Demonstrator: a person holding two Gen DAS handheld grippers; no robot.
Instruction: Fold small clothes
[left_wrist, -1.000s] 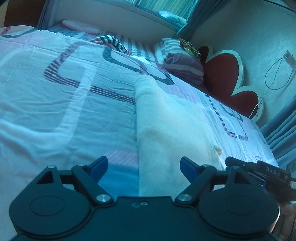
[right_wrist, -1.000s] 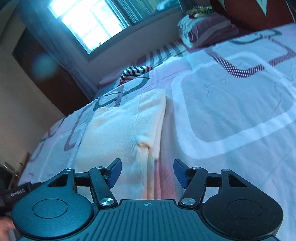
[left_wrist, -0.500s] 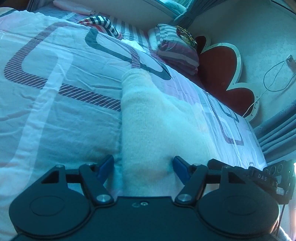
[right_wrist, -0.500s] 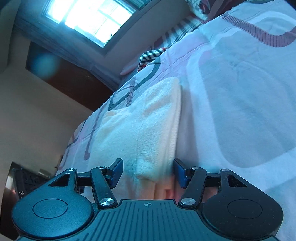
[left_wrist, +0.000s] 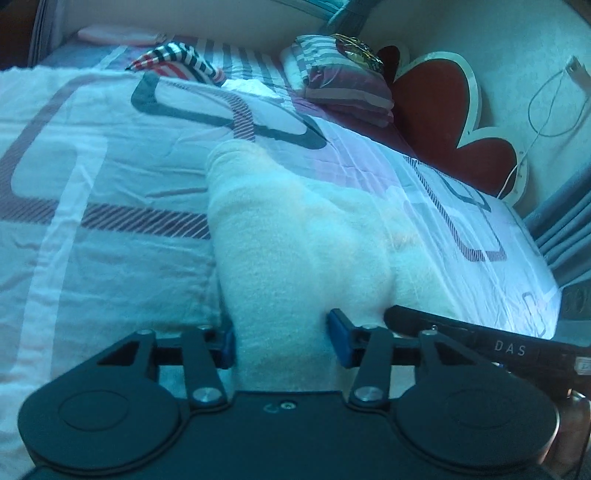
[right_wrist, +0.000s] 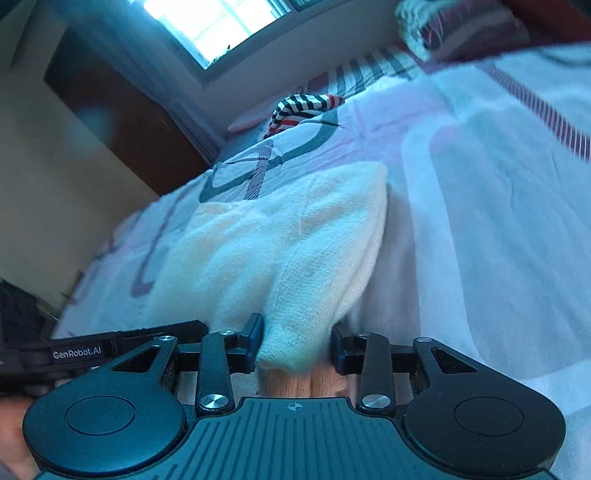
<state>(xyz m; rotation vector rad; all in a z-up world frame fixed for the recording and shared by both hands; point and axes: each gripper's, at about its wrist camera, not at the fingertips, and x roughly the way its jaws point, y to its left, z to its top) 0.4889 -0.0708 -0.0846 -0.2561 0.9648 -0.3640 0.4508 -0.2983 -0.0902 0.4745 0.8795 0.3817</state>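
Note:
A cream fuzzy garment (left_wrist: 295, 229) lies folded in a long strip on the patterned bedsheet (left_wrist: 92, 184). My left gripper (left_wrist: 282, 345) has the strip's near left end bunched between its blue pads, and its jaws are closing on the cloth. In the right wrist view the same garment (right_wrist: 280, 243) runs away from me. My right gripper (right_wrist: 295, 343) is closing on the near right corner, which puckers up between its pads over a peach underside. Each gripper's black body shows at the edge of the other's view.
A striped black, white and red garment (left_wrist: 177, 55) lies crumpled at the far side of the bed. Folded striped bedding (left_wrist: 343, 81) sits by the red flower-shaped headboard (left_wrist: 443, 103). A window (right_wrist: 221, 26) and a dark door (right_wrist: 110, 129) stand beyond the bed.
Both grippers moved forward and down onto the garment's near edge. Their jaws narrowed from wide apart to pinching the cloth, which now bunches between the pads.

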